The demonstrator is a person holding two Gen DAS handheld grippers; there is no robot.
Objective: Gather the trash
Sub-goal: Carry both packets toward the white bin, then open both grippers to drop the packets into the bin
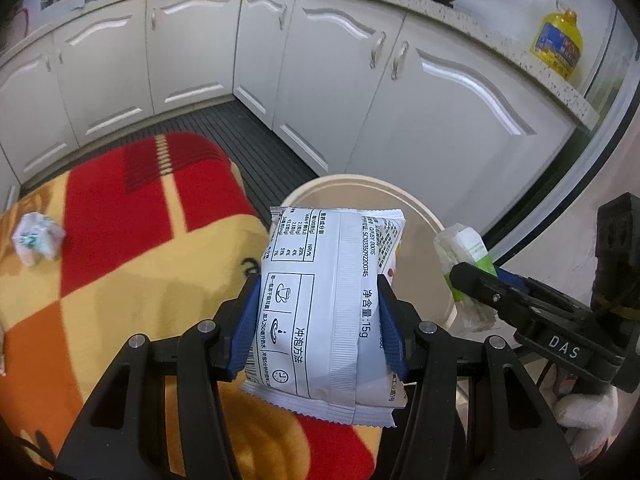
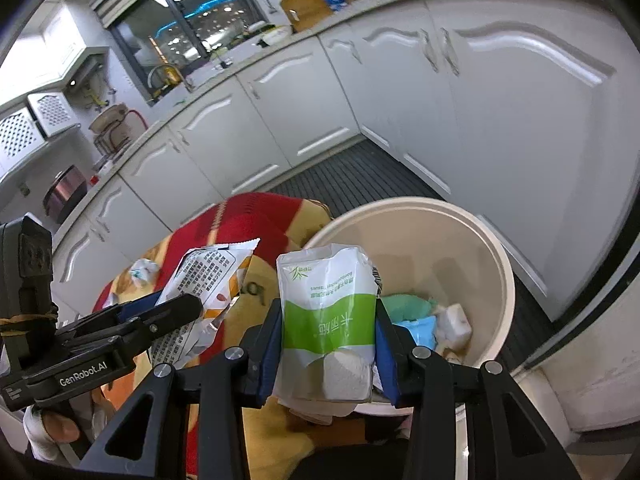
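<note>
My left gripper (image 1: pixel 318 280) is shut on a white snack packet (image 1: pixel 328 300) with printed text, held over the near rim of a cream trash bin (image 1: pixel 420 216). My right gripper (image 2: pixel 326 308) is shut on a green-and-white tissue pack (image 2: pixel 328 320), held at the bin's (image 2: pixel 480 248) near left rim. The bin holds several pieces of trash (image 2: pixel 416 320). The right gripper with its tissue pack (image 1: pixel 468 252) shows at the right of the left wrist view. The left gripper with its packet (image 2: pixel 208 280) shows at the left of the right wrist view. A crumpled white wrapper (image 1: pixel 36 236) lies on the blanket.
A red, orange and yellow blanket (image 1: pixel 120 220) covers the surface left of the bin. White kitchen cabinets (image 1: pixel 320 72) run behind, above a dark ribbed floor mat (image 1: pixel 256 140). A yellow oil bottle (image 1: pixel 558 42) and pots stand on the counter.
</note>
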